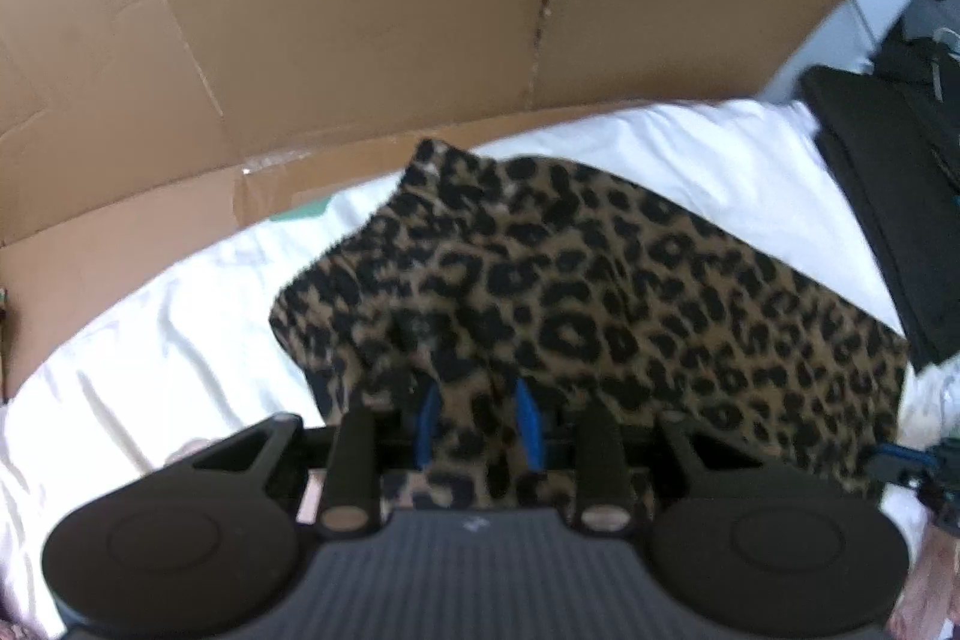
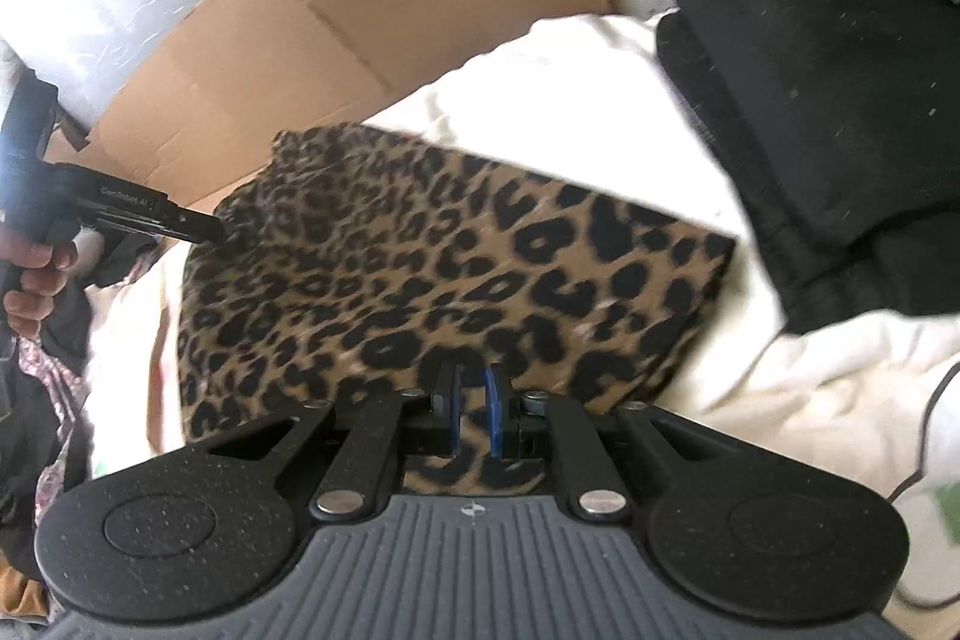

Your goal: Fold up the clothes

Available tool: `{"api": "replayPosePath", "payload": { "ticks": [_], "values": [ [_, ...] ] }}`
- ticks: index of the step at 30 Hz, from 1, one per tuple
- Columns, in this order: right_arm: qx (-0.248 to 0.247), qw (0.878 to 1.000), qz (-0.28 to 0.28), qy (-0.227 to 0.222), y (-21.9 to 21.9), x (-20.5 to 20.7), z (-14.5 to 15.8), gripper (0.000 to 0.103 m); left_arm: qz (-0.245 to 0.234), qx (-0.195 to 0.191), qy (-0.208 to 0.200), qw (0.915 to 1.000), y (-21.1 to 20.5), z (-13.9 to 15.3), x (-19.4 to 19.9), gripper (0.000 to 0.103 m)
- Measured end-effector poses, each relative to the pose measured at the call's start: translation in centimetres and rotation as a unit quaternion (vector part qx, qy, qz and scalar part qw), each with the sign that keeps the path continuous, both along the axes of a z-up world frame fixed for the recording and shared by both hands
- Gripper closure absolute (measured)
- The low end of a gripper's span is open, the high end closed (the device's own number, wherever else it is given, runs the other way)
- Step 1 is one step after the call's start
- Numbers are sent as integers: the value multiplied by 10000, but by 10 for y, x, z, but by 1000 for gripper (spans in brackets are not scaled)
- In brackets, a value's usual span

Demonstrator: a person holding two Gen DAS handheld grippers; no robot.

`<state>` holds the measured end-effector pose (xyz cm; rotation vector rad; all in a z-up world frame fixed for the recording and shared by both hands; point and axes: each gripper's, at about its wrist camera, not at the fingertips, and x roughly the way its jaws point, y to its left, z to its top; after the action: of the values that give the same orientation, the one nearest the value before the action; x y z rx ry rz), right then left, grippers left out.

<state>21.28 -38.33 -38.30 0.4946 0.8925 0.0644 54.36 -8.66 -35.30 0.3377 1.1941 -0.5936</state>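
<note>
The leopard-print garment (image 1: 600, 292) is spread on the white bed sheet (image 1: 150, 340), its near edge clamped by both the left gripper (image 1: 480, 418) and the right gripper (image 2: 472, 409). Soft, floppy stuff, probably best gripped at corners; black clothes (image 2: 828, 100) sit at 2 o'clock.

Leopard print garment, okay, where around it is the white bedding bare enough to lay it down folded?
Bare white bedding lies left of the leopard print garment, bordered by the cardboard. A narrower strip runs beyond it. The right is crowded by the black clothes.
</note>
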Motion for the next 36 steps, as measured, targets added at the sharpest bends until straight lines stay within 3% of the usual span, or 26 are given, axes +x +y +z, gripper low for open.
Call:
{"api": "replayPosePath", "payload": {
  "ticks": [4,10,11,16,24,28,31,36],
  "values": [
    [-71,9998,205,12,19,-3,0,94,-204,123,2,9997,6,-17,-9,72],
    [-315,9983,434,206,30,-5,-7,94,-22,87,-27,10000,16,-52,-4,75],
    [-358,9980,471,240,31,-5,-8,87,20,58,-34,10000,17,-53,-4,74],
    [-453,9974,479,276,37,-7,-5,80,-33,-48,-156,9999,18,-42,-13,77],
    [-499,9950,856,131,63,-10,11,79,-532,-399,-325,9973,23,-18,-49,75],
    [-573,9925,1064,169,76,-12,12,79,-548,-652,-257,9960,27,-26,-64,75],
    [-613,9908,1179,243,82,-15,9,79,-222,-823,-112,9963,30,-38,-63,76],
    [-687,9875,1368,375,94,-24,3,79,-325,-709,-322,9964,29,-48,-73,75]
  ]
}}
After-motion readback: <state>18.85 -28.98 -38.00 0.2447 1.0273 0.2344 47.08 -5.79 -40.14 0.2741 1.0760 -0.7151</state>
